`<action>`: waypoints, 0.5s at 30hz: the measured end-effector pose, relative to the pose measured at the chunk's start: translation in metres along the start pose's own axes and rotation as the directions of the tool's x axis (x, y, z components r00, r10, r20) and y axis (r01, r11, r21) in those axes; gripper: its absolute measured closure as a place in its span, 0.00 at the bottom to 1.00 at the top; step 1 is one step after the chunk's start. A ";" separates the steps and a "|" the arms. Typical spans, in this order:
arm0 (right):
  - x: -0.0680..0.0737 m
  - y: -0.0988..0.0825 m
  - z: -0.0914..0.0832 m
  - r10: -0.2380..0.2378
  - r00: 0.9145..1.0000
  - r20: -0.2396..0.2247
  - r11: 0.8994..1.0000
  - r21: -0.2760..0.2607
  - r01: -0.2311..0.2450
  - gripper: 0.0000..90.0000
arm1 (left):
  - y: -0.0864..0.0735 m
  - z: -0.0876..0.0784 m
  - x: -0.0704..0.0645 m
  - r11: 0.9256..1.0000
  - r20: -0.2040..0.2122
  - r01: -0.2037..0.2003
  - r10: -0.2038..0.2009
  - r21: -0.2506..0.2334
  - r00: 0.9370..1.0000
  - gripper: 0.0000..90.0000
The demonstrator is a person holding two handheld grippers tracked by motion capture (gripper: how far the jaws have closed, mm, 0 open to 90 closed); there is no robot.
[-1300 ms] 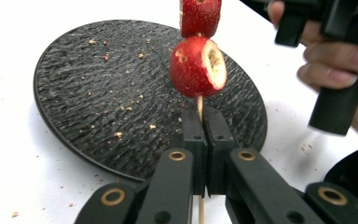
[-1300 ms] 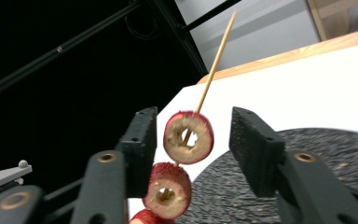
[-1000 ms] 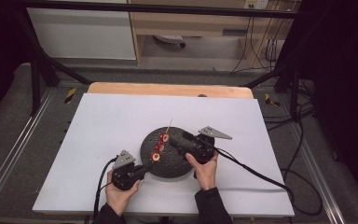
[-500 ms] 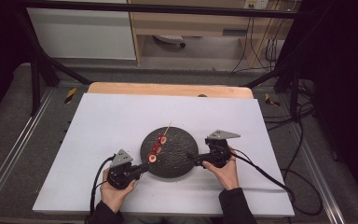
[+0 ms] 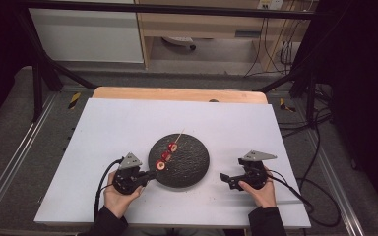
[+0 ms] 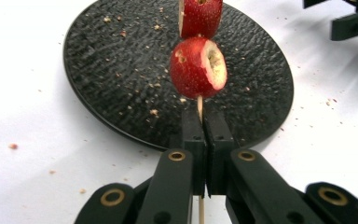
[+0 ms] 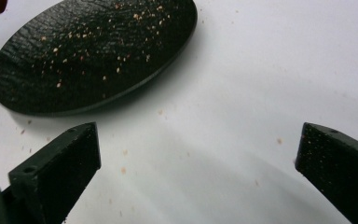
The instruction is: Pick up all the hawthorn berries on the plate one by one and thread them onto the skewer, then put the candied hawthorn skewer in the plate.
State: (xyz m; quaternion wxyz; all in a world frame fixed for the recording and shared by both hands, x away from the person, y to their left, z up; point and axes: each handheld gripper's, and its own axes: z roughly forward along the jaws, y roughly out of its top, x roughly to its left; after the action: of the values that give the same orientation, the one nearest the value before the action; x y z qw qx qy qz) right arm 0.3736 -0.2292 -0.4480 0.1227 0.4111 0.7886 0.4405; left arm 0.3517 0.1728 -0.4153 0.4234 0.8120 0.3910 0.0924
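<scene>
Holding: we grip the skewer with the left gripper, jaws closed tight on the bare wood just below the lowest fruit.
Skewer: it runs out from the near-left edge of the plate and slants across the plate toward its far side, carrying three red fruit pieces; in the left gripper view the lowest piece has its cut, pale face turned to one side, with a second piece just above it.
Plate: dark, round and rough-surfaced, it sits on the white counter and is dusted with pale crumbs.
Right gripper: we have the right gripper off to the right of the plate, low over the counter, jaws spread wide with nothing between them.
Change: a second ago the right gripper was over the plate at the fruit; half a second ago it was at the plate's right rim; now it stands well clear of the plate. The left gripper has stayed at the near-left edge of the plate, clamped on the stick.
Meaning: we judge that the right gripper's turn at the fruit is over, and that the skewer now hangs on the left grip alone.
Next: we would expect either a fresh piece to be fetched or the loaded skewer to be laid down on the plate; nothing here settles which.
Risk: the stick is thin, so a tilt could let the fruit slide.
</scene>
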 end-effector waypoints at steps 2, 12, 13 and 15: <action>-0.003 -0.004 -0.004 0.010 1.000 -0.003 1.000 0.008 -0.010 0.01 | 0.005 0.000 0.002 1.000 -0.008 -0.005 0.005 0.010 1.000 0.99; -0.008 -0.015 -0.011 -0.003 1.000 0.030 1.000 0.027 0.002 0.01 | 0.021 0.002 0.007 0.998 -0.030 -0.019 0.021 0.063 0.999 0.99; -0.008 -0.016 -0.011 -0.002 0.999 0.032 1.000 0.026 0.001 0.01 | 0.022 0.003 0.008 0.998 -0.031 -0.020 0.022 0.068 0.999 0.99; -0.008 -0.016 -0.012 -0.001 0.999 0.033 1.000 0.028 0.000 0.01 | 0.025 0.003 0.009 0.997 -0.033 -0.017 0.020 0.075 0.999 0.98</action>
State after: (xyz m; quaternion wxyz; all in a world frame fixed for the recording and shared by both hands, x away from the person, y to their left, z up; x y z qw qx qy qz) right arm 0.3634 -0.2468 -0.4554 0.1302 0.4198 0.7926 0.4226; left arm 0.3736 0.1688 -0.3997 0.3850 0.8292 0.3939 0.0954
